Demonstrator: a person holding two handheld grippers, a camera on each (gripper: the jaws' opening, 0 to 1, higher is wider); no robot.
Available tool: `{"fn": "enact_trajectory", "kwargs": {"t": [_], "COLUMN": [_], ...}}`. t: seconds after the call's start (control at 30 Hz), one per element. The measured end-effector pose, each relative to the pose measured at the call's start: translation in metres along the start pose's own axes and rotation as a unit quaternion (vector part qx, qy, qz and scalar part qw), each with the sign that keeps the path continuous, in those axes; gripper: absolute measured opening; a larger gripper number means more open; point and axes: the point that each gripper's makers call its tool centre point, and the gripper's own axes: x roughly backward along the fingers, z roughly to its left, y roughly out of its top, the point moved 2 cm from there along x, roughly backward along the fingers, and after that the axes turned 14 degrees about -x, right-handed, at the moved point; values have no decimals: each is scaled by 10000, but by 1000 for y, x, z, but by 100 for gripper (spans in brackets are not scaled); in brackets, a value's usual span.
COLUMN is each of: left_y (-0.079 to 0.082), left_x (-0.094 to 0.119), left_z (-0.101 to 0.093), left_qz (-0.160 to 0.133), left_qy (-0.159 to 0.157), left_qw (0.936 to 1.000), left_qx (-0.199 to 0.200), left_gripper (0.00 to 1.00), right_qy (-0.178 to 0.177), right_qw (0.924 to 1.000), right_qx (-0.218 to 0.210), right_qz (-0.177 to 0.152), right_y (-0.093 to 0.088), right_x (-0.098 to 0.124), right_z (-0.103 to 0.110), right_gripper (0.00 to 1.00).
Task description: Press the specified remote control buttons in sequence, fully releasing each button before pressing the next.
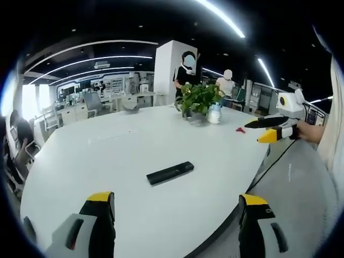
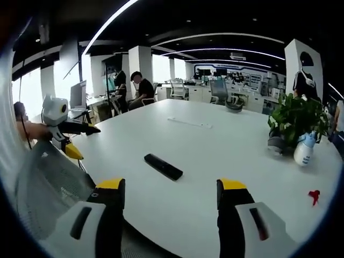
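The remote control (image 1: 170, 173) lies flat on the white tabletop (image 1: 107, 156), a little in from the near edge and well apart from everything else. In the right gripper view you see it again (image 2: 163, 166), lying at an angle between you and the far side.

Your left gripper (image 1: 177, 215) has its jaws wide apart and holds nothing; the remote is ahead of it, not touched. Your right gripper (image 2: 171, 207) is the same: jaws wide, empty, the remote in front and a little to the left.

I judge the remote to be light, stiff and smooth, so on this slick tabletop it will probably slide or turn if you push it from the side. Press straight down with one jaw tip on the button, and if it moves, hold it by its long edges with the other gripper. The buttons are too small to see from here.

The potted plant (image 2: 297, 119), the small spray bottle (image 2: 304, 149) and a red object (image 2: 314, 195) stand far from it.
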Motion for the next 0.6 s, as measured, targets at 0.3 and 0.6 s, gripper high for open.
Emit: {"fn": "enact_trajectory", "kwargs": {"t": [0.3, 0.6], "left_y": [-12, -24], "left_x": [-8, -11], "left_z": [-20, -26], "left_qz": [462, 926], "left_qy": [-562, -920], "left_qw": [9973, 9909], "left_qx": [-43, -336], "left_gripper": [100, 100], "right_qy": [-28, 8], "right_qw": [10000, 9999], "right_qx": [11, 102], "right_qz": [-19, 53], "right_y": [1, -1], "right_x": [0, -1], "right_z": [-1, 0], "right_gripper": [71, 71]}}
